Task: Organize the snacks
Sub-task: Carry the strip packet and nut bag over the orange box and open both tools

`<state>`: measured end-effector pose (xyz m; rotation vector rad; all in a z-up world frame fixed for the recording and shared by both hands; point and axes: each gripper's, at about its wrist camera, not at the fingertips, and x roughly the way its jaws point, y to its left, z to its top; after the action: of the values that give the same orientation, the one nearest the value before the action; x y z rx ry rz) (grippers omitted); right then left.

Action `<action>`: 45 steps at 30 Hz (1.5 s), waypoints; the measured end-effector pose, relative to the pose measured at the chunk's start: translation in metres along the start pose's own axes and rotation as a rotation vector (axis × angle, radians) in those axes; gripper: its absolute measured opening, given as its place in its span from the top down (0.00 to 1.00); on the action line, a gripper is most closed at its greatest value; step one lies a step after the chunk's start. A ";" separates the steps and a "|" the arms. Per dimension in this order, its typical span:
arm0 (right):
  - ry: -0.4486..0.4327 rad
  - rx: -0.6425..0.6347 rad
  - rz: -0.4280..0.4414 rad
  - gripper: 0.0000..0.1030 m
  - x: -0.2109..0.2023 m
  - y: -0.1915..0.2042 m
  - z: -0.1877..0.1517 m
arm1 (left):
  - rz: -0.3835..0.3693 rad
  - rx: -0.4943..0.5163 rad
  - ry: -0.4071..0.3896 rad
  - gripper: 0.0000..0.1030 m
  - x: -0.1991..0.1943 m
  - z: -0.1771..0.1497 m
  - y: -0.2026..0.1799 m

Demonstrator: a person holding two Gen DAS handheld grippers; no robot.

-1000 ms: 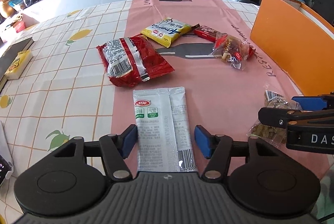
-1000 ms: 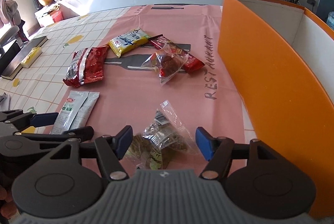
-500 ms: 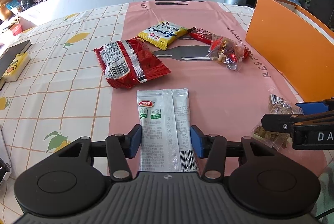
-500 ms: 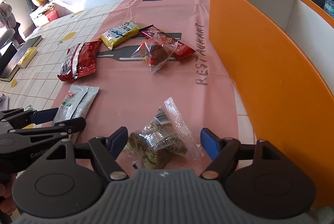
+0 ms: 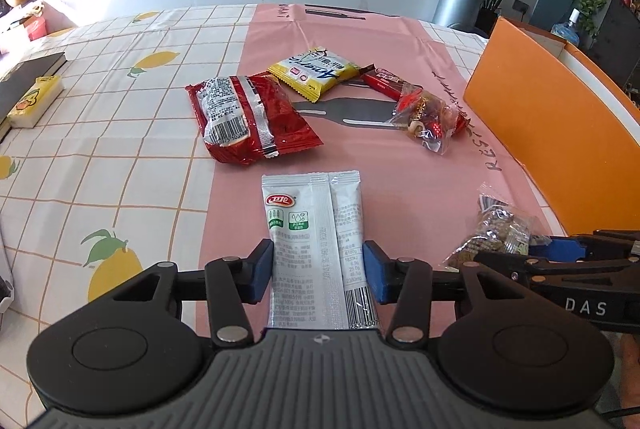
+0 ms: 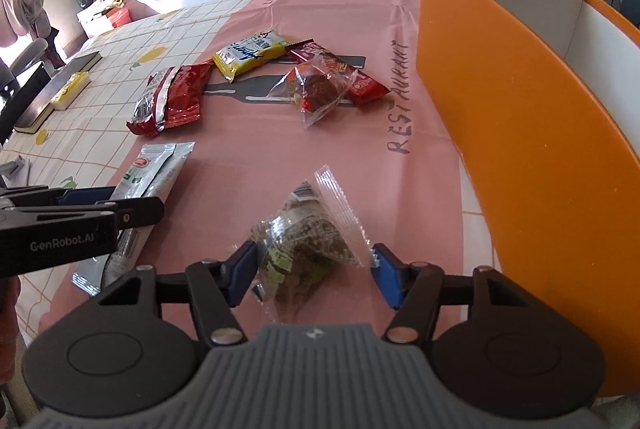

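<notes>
I see the grey sachet (image 5: 316, 229) lying flat on the pink cloth (image 5: 400, 169) of the surface, and my left hand-held gripper (image 5: 318, 271) is closing with both pads touching its edges. My right hand-held gripper (image 6: 314, 269) is closing around the clear snack bag (image 6: 308, 241), pads not pressing yet, near the orange box (image 6: 520, 117).

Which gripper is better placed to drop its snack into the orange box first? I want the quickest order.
Right, probably. The right gripper, jaws closing around the clear snack bag, sits beside the orange box. The left gripper, closing on the white packet, is farther away.
</notes>
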<state>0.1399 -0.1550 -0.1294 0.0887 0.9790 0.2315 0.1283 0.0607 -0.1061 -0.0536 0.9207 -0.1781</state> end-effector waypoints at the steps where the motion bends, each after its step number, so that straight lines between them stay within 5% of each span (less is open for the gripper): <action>1: -0.001 0.018 0.021 0.55 0.001 -0.003 0.000 | -0.001 -0.001 -0.001 0.48 -0.002 0.000 -0.001; 13: -0.077 0.008 0.067 0.74 -0.026 0.000 -0.005 | -0.024 -0.001 -0.057 0.48 -0.037 0.009 -0.022; 22: -0.194 0.068 0.110 0.75 -0.091 -0.022 -0.005 | -0.074 0.073 -0.140 0.48 -0.071 0.027 -0.064; 28: -0.268 0.060 0.064 0.75 -0.142 -0.054 0.001 | -0.171 0.162 -0.176 0.48 -0.084 0.053 -0.114; 37: -0.277 0.054 -0.024 0.75 -0.181 -0.128 0.028 | -0.303 0.268 -0.112 0.48 -0.058 0.109 -0.198; 45: -0.151 0.063 -0.042 0.75 -0.157 -0.195 0.064 | -0.272 0.377 0.029 0.48 0.010 0.143 -0.255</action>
<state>0.1395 -0.3791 -0.0011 0.1417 0.8374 0.1531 0.2150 -0.1960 0.0036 0.1742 0.8939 -0.6038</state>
